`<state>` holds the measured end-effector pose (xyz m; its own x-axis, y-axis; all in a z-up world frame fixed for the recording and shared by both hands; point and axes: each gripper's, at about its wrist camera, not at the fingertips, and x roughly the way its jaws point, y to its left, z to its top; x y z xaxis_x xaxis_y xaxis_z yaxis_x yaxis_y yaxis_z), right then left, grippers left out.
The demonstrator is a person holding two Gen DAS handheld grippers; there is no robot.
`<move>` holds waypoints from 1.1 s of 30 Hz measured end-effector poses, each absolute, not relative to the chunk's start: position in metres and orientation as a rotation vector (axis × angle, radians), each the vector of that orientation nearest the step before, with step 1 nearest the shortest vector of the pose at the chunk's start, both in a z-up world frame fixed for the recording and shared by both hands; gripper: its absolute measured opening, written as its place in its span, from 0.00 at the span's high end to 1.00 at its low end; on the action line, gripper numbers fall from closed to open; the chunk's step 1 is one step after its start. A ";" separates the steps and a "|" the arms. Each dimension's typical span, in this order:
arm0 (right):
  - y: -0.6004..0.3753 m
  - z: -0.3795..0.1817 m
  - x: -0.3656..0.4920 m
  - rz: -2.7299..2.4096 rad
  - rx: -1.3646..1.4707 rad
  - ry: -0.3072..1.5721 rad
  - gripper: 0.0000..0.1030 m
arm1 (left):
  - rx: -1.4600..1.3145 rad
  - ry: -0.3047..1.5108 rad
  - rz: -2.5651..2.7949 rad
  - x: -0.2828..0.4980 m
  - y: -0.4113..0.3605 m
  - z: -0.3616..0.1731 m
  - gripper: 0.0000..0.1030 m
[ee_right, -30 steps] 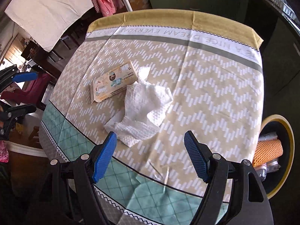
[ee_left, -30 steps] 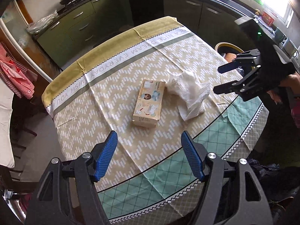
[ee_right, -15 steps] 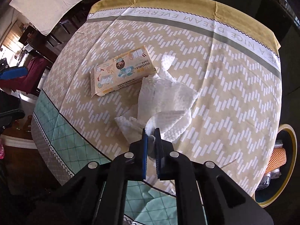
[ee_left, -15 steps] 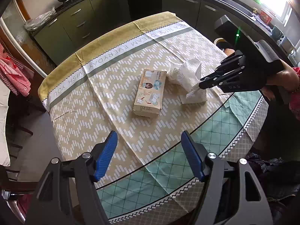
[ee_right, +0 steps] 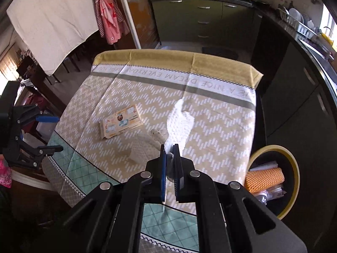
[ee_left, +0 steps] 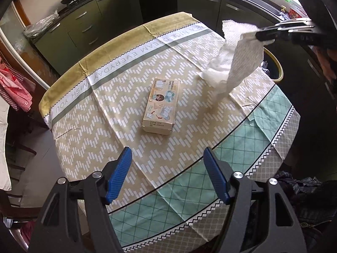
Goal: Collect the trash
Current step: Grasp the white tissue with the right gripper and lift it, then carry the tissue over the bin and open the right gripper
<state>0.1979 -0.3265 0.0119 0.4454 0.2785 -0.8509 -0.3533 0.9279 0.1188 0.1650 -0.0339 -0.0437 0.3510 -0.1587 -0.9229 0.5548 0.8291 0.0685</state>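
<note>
White crumpled paper towel [ee_left: 242, 50] | pinched, right hand-held gripper [ee_right: 169, 150] | hanging limp

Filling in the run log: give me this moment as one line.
right gripper: shut on paper towel, lifted | left gripper: open, idle | box: on table | bin: beside table

1 paper towel [ee_left: 242, 57], 1 tape box [ee_left: 161, 106], 1 bin [ee_right: 291, 162], 2 tongs [ee_left: 167, 168] [ee_right: 169, 149].
</note>
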 end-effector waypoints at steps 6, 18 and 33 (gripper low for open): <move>-0.398 0.043 0.189 0.255 -0.017 0.979 0.93 | 0.418 1.127 -0.488 0.164 -0.044 -0.045 0.34; -0.536 0.022 0.196 -0.034 0.101 1.028 0.93 | 0.459 1.138 -0.517 0.164 -0.067 -0.050 0.34; -0.555 -0.033 0.179 -0.138 0.046 1.091 0.48 | 0.473 1.176 -0.515 0.183 -0.080 -0.064 0.33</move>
